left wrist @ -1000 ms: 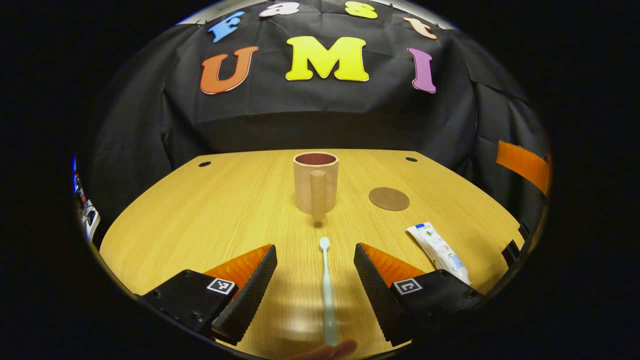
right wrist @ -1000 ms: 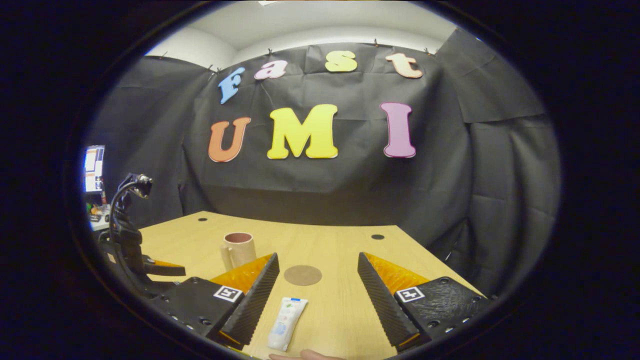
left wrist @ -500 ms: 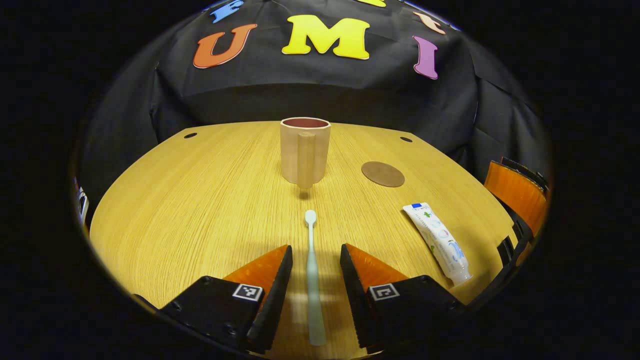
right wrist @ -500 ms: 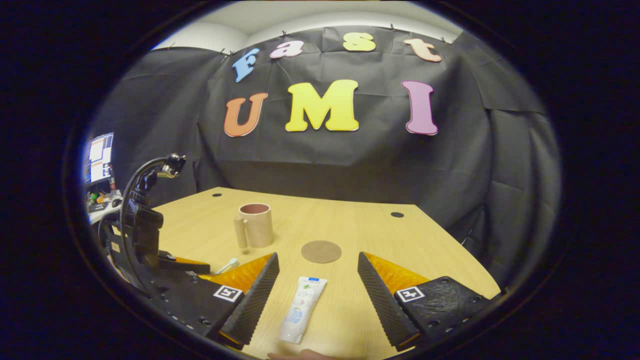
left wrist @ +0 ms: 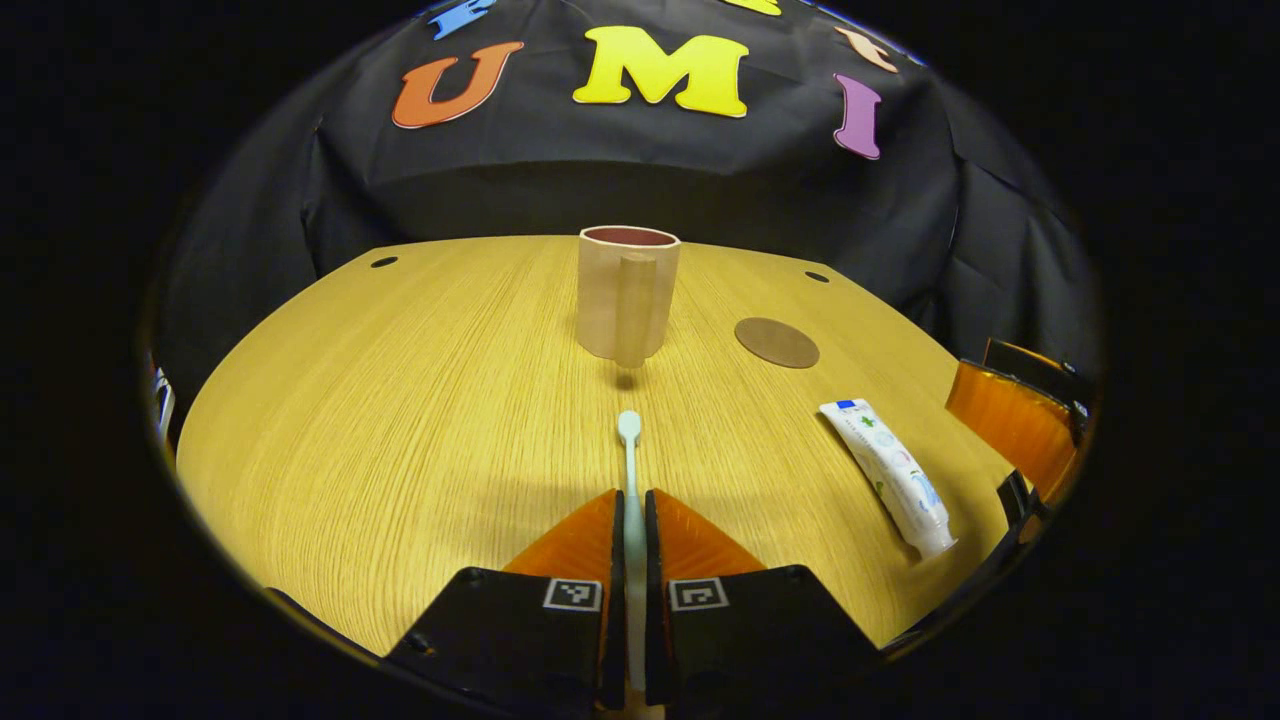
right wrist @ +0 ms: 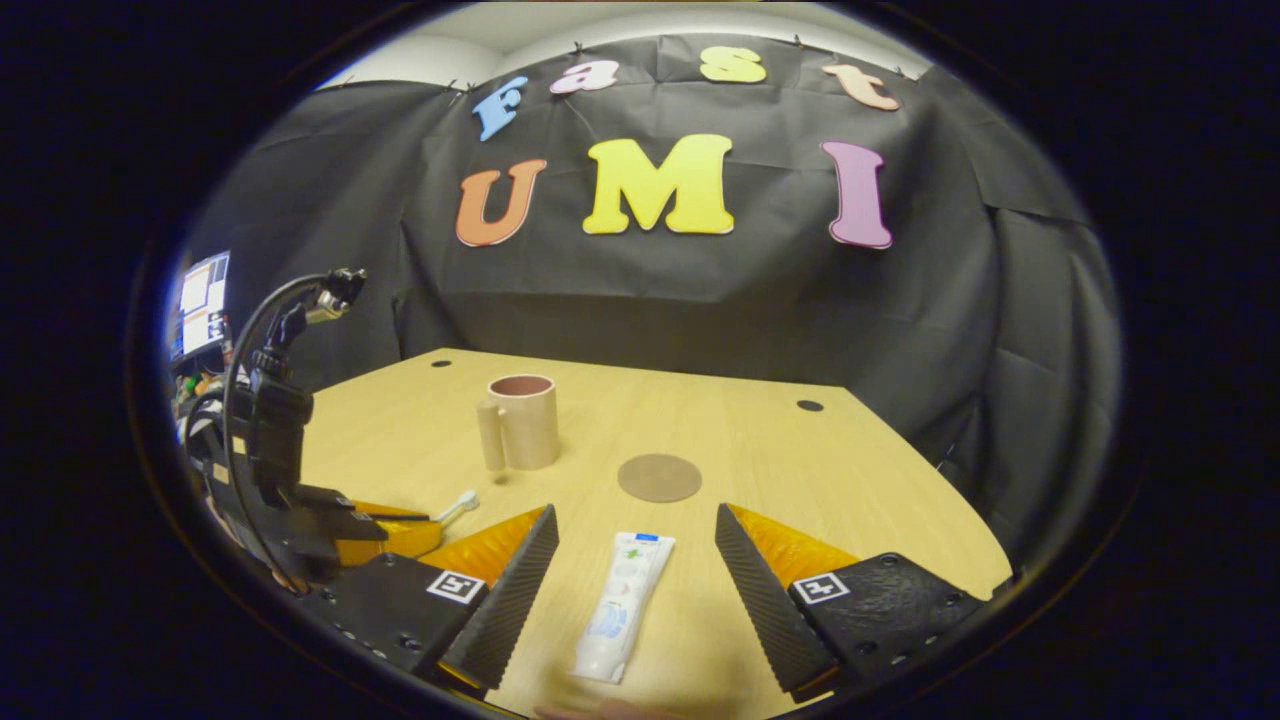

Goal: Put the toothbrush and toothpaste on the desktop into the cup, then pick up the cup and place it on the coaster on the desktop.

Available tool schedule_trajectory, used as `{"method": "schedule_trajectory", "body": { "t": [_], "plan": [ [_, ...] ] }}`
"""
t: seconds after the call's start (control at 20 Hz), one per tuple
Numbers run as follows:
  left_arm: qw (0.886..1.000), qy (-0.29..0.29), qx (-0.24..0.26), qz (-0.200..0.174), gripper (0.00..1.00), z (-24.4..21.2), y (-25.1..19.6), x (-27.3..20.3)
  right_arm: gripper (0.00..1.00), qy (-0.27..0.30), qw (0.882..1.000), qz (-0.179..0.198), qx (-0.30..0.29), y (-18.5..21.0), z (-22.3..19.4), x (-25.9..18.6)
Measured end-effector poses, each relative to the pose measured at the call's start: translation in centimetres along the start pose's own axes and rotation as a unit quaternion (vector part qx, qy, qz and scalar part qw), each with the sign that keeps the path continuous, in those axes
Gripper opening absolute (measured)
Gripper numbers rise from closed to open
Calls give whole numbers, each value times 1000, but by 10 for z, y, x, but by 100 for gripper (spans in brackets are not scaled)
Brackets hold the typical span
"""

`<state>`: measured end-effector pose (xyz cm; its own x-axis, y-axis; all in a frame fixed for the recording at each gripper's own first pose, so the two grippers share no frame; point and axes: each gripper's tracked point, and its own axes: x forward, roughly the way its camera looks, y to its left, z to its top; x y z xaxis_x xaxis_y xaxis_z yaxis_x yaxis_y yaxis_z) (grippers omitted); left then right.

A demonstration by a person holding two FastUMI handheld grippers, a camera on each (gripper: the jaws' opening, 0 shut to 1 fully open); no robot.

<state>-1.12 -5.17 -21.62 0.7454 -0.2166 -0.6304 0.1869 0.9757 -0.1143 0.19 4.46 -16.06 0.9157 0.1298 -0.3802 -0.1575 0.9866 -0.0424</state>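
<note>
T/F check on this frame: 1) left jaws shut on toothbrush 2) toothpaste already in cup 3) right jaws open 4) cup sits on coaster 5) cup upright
1) The left gripper has its jaws shut on the toothbrush. True.
2) The toothpaste is already in the cup. False: it lies flat on the desktop, between the open jaws of the right gripper.
3) The right gripper's jaws are open. True.
4) The cup stands on the coaster. False: the cup stands on bare desktop, apart from the coaster, which has nothing on it.
5) The cup is upright. True, with its opening facing up.
</note>
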Motion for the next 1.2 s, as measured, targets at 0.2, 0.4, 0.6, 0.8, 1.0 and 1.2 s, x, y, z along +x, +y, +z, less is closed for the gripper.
{"method": "schedule_trajectory", "body": {
  "t": [0.2,0.4,0.6,0.8,1.0,1.2],
  "plan": [
    [999,-33,5,11,9,11,5,-9,97,16,1000,-1,-5,4,-11,5],
    [994,-97,35,37,9,40,11,-27,96,56,998,-12,-6,3,-35,15],
    [984,-164,46,52,9,62,3,-41,93,109,994,-5,29,5,-58,22],
    [977,-206,28,45,9,83,-1,-57,84,128,991,0,42,4,-70,24],
    [971,-233,32,46,9,108,-3,-72,75,148,987,9,66,8,-79,29],
    [965,-256,41,32,8,139,-8,-80,51,161,983,13,83,6,-83,31]
  ]
}}
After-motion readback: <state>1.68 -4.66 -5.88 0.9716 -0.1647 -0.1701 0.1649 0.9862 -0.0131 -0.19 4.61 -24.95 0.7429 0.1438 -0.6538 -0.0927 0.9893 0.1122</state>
